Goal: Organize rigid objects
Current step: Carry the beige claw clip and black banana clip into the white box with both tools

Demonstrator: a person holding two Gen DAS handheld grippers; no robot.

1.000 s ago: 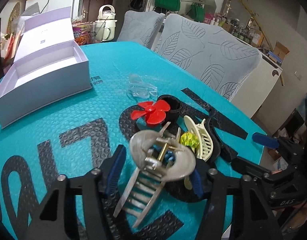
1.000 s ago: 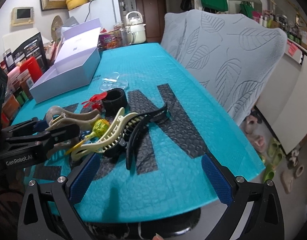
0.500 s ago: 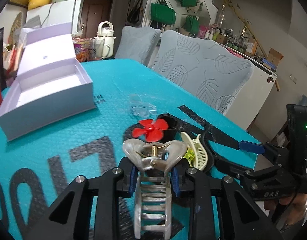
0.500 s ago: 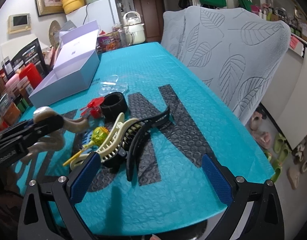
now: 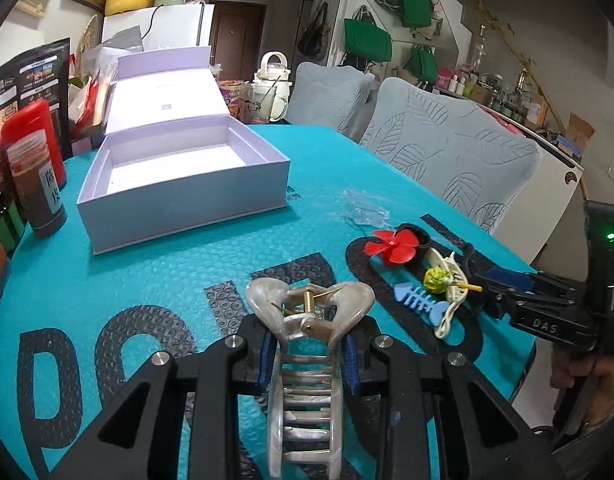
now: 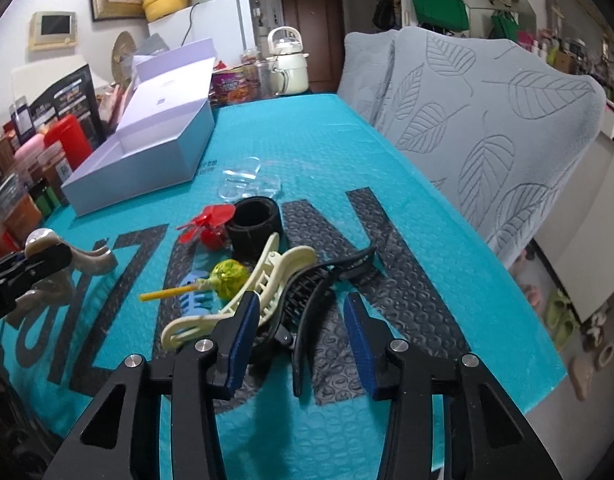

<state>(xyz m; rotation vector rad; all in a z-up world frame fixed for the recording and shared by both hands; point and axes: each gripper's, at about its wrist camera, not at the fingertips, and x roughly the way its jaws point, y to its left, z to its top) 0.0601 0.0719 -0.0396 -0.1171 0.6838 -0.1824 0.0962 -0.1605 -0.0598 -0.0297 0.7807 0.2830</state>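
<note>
The pearl-grey claw hair clip [image 5: 305, 364] is clamped in my left gripper [image 5: 307, 354], the blue pads closed on its sides just below the hinge; its teeth point back toward the camera and the spring wings stand forward. It is lifted clear of the teal mat [image 5: 147, 280]. The open lavender box [image 5: 179, 176] lies at about 11 o'clock from the clip, well apart, and I judge it the intended destination.

Risk, as I assess it: the hold sits on a smooth, curved shell (a narrow contact), so a quick swing toward the box could let the clip twist or slide out. A clip carried low could catch the box's near wall.

My right gripper [image 6: 303, 336] is partly open and holds nothing. It is lowered over the pile, its pads either side of the black claw clip [image 6: 307, 304], with the left pad touching or nearly touching the cream claw clip [image 6: 263, 284]. Closing here could pinch both clips together, or nudge the yellow-green lollipop [image 6: 227, 276] and blue fishbone piece [image 6: 195, 300] just beside them. The red propeller [image 6: 207, 224] and black ring [image 6: 255, 224] sit at 12 o'clock of the pile, with clear plastic pieces [image 6: 247, 182] beyond.

The left gripper is level and aimed forward; the right pitches slightly down toward the mat.
</note>
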